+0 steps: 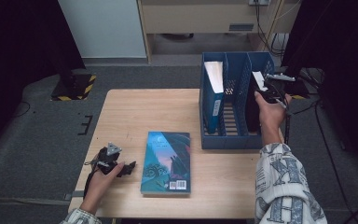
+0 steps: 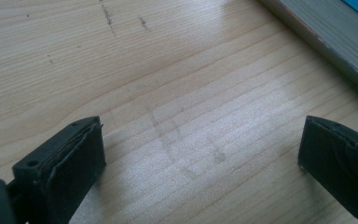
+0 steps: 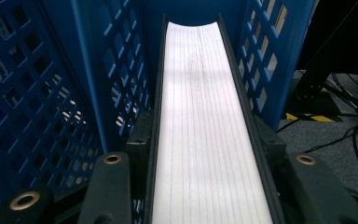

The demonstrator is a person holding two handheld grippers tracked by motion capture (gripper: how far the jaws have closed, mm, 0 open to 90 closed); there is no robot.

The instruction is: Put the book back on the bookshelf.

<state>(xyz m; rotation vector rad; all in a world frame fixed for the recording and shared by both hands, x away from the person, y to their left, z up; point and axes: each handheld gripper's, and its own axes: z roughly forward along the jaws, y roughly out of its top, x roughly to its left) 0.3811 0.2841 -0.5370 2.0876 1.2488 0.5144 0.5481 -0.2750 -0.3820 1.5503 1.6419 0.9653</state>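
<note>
The step in hand looks like filing books into the blue file rack (image 1: 235,140): the right tool (image 1: 266,88) is at the rack's rightmost compartment, clamped on a dark-covered book (image 3: 205,140) that stands on edge inside it, page edges up. In the right gripper view the jaws press on both covers, one on each side of the white page block, with the rack's lattice walls (image 3: 42,93) close on either hand, so the book is pinched, not merely flanked. It appears to be well down in the slot already, though the rack's floor is hidden, so whether it has bottomed out cannot be told.

The next move, as I judge it, is to settle the book fully, spread the jaws and lift the tool straight up without catching the rack's right wall. Another book (image 1: 214,93) stands in the rack's leftmost compartment; the middle one looks free.

A teal-covered book (image 1: 166,162) lies flat on the desk (image 1: 135,107), in front of the rack and to its left. The left tool (image 1: 129,168) rests just left of that book, jaws spread wide with bare wood between them, holding nothing; the book's page edge (image 2: 326,42) shows just beyond its right jaw. It would probably go next
</note>
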